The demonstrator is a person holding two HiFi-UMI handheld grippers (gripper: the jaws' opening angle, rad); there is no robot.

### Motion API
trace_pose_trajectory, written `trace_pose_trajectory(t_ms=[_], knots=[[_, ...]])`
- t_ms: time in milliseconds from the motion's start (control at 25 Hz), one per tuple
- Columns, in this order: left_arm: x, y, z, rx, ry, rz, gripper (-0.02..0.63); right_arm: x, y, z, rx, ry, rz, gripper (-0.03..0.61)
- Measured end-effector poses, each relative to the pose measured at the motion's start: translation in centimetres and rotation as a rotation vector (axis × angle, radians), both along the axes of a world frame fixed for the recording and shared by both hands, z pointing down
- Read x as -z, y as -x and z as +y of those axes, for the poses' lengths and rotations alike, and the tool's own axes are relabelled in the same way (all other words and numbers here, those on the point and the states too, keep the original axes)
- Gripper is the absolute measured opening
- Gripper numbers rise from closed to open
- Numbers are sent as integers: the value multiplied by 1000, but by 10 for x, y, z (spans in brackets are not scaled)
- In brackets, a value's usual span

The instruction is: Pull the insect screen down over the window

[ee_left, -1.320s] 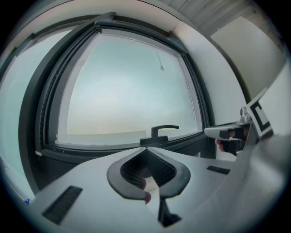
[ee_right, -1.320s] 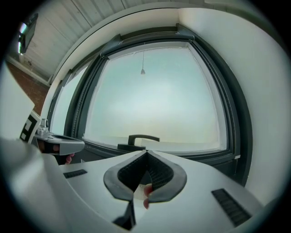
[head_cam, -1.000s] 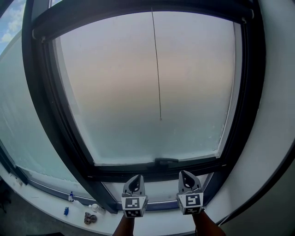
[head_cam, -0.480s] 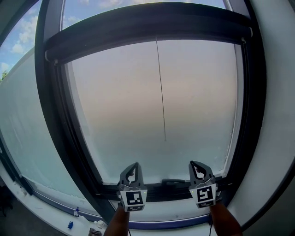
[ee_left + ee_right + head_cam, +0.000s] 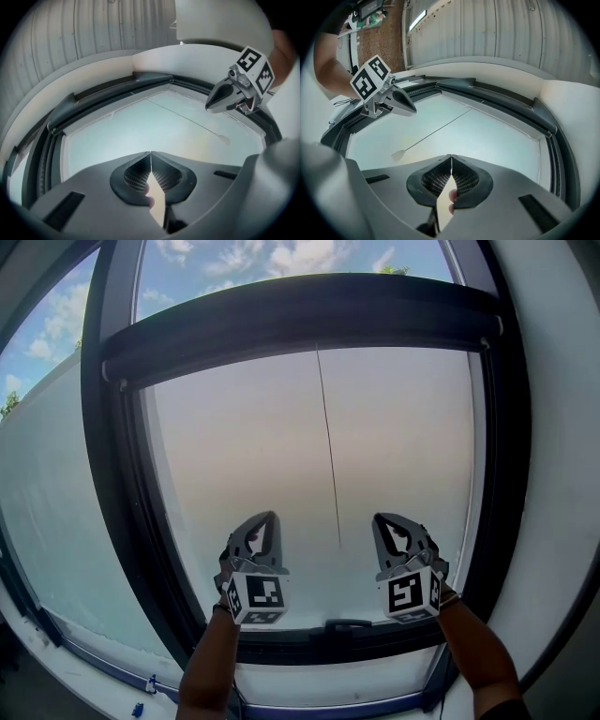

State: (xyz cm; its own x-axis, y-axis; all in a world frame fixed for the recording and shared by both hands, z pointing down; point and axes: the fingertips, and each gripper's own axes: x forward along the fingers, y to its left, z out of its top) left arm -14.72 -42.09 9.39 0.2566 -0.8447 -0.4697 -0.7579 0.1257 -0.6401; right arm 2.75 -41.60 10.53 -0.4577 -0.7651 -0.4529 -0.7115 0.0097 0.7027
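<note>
Spanning the top of the window frame (image 5: 120,521), the insect screen's dark housing bar (image 5: 300,320) lies horizontal; its pull cord (image 5: 328,446) hangs vertically mid-pane. Left gripper (image 5: 269,518) and right gripper (image 5: 380,520) flank the cord's end, jaws fully closed, empty.

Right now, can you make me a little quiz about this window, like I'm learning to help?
1. True or false: the left gripper is holding the pull cord.
2. Fill in the gap: the right gripper has its jaws ____.
3. Pick one. In the head view, the bottom end of the pull cord hangs: A) between the two grippers, B) to the left of both, C) to the right of both.

Key: 1 false, because it holds nothing. 2 shut. 3 A.
</note>
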Motion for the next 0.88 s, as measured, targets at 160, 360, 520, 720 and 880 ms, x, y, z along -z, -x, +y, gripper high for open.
trace_pose_trajectory(t_ms=[160, 360, 520, 720, 880], knots=[[40, -21, 16, 7, -64, -156, 3, 29, 2, 12, -17, -62, 54, 5], [93, -19, 31, 145, -159, -275, 15, 64, 0, 18, -102, -157, 153, 39], [129, -18, 40, 244, -207, -335, 88, 89, 0, 24, -182, -219, 255, 85], [161, -18, 39, 364, -233, -451, 202, 114, 5, 20, -263, -245, 348, 136], [186, -14, 23, 483, -208, -544, 267, 148, 3, 11, -361, -289, 418, 170]])
